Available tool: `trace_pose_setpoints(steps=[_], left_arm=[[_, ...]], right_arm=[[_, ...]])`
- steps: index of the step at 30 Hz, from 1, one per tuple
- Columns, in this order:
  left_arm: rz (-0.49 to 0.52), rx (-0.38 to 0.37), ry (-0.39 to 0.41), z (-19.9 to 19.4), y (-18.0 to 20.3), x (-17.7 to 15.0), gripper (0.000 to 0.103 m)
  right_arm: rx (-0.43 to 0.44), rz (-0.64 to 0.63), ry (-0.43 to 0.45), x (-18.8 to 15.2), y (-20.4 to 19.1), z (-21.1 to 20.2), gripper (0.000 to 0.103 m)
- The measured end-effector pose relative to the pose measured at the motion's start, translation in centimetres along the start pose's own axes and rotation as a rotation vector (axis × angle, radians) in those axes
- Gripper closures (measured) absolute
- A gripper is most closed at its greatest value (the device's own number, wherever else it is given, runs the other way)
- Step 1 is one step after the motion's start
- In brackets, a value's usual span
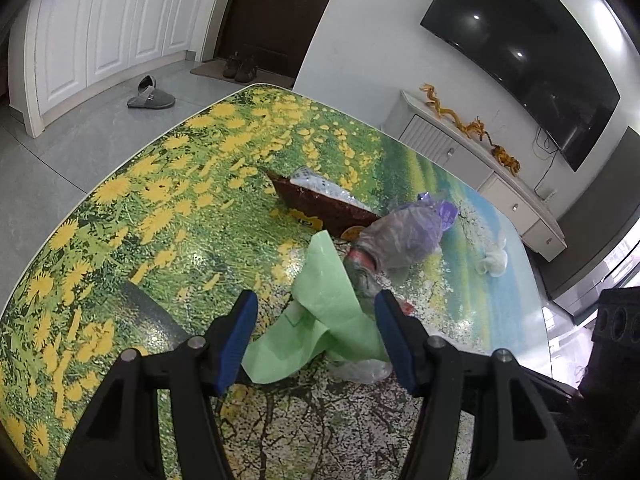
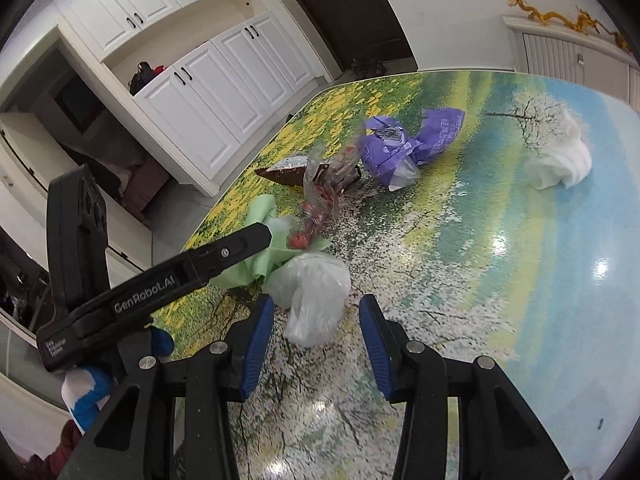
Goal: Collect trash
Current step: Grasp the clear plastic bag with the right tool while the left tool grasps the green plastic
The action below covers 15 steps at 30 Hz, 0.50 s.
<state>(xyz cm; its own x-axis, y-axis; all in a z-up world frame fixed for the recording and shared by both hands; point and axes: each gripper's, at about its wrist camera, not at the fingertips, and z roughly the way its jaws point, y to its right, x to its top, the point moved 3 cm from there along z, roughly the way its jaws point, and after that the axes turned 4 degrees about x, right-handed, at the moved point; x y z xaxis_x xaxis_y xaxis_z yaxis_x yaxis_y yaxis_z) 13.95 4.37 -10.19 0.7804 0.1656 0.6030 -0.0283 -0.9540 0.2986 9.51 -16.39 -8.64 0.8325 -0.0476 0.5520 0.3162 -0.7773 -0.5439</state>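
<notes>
Right, my left gripper (image 1: pixel 316 308) hangs low over the glossy table printed with yellow flowers and a green meadow (image 1: pixel 160 208), its blue-padded jaws standing apart with a crumpled pale green plastic bag (image 1: pixel 320 312) lying between them; I cannot tell whether either pad touches the bag, and nothing looks squeezed. From my right wrist camera that same gripper reaches in from the left as a long black arm, its tip over the green bag. My right gripper (image 2: pixel 316 312) also has its jaws apart, and a scrunched clear white plastic bag (image 2: pixel 312 292) sits just ahead of the fingertips, its lower end reaching down between them without being pinched. The trash is all on the tabletop: beyond the two bags lies a twisted transparent wrapper with red print (image 2: pixel 320 196), then a crumpled purple plastic package (image 2: pixel 400 148), and beside them a dark brown triangular wrapper with a silvery inside (image 1: pixel 320 200). A wad of white tissue (image 2: pixel 560 160) sits well apart, near the far right of the table. On the floor past the table I see a grey slipper (image 1: pixel 150 96) in front of white cupboards (image 1: pixel 100 24).
</notes>
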Motion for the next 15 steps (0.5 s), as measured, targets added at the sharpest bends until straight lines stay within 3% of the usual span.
trace_pose_setpoints(steps=[5,11,15], left_arm=[[-0.003,-0.007,-0.007,0.4,-0.1,-0.1,0.044],[0.004,-0.014,-0.011,0.4,0.2,-0.5,0.045],[0.005,-0.02,-0.01,0.1,0.3,-0.6,0.051]], right_arm=[[0.036,0.059,0.009,0.2,0.7,0.7,0.068],[0.035,0.084,0.033,0.2,1.2,0.4,0.083],[0.026,0.073,0.04,0.1,1.5,-0.4,0.089]])
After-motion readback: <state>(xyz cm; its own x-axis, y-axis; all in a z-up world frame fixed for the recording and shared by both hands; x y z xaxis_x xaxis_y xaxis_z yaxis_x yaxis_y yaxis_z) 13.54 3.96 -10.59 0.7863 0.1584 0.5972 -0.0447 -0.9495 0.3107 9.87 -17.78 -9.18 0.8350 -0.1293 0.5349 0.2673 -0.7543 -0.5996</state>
